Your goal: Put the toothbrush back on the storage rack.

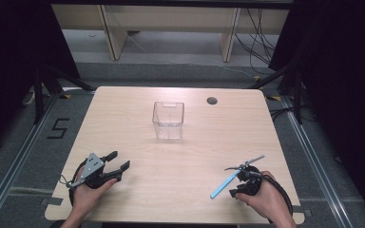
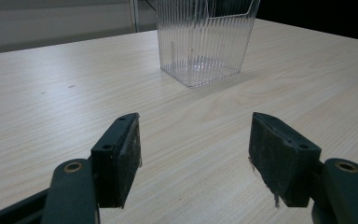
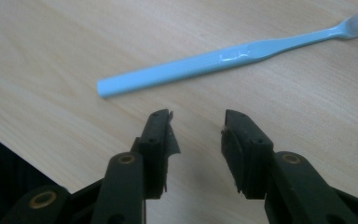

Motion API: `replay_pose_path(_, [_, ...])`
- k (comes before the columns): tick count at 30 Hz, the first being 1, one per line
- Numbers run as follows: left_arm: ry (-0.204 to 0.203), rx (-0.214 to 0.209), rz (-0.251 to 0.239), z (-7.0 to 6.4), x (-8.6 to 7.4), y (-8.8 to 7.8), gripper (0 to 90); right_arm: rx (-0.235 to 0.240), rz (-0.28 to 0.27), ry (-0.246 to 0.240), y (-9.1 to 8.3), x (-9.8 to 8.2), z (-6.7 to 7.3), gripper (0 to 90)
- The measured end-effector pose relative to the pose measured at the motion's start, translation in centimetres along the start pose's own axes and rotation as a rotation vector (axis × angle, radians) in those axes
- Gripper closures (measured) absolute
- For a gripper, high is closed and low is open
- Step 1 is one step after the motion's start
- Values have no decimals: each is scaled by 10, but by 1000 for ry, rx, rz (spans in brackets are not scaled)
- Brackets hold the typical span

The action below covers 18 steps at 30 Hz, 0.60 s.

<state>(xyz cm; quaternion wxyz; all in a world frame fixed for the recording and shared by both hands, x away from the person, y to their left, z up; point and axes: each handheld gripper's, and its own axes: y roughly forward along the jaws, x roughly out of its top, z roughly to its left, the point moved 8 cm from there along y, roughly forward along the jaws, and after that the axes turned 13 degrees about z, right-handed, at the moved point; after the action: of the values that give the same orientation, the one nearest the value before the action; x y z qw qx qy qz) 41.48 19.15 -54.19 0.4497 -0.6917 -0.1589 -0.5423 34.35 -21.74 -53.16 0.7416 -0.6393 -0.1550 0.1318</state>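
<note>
The light blue toothbrush (image 3: pixel 223 60) looks light, stiff and slick; best pinched mid-handle; right gripper (image 3: pixel 198 122) hovers part-open and empty; left gripper (image 2: pixel 196 140) gapes wide, empty.

High view: table (image 1: pixel 138 142) evenly lit from above, surroundings at left and right black. Soft, short shadows under hands; picture slightly soft, low detail. Left gripper view: clear box (image 2: pixel 204 39) sharp with small glints, near pads (image 2: pixel 121 158) blurred, far right corner dark. Right gripper view: glare patch on toothbrush (image 3: pixel 223 60) handle, brush head blurred.
</note>
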Motion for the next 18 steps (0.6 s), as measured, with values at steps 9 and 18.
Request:
replay_pose_path(9, [0,-14,-11,-4,0,-2,336,154,25,426,-10,26,7,665])
replay_pose_path(18, [14,-20,-13,-5,0,-2,337,114,132,515,6,46,-6,641])
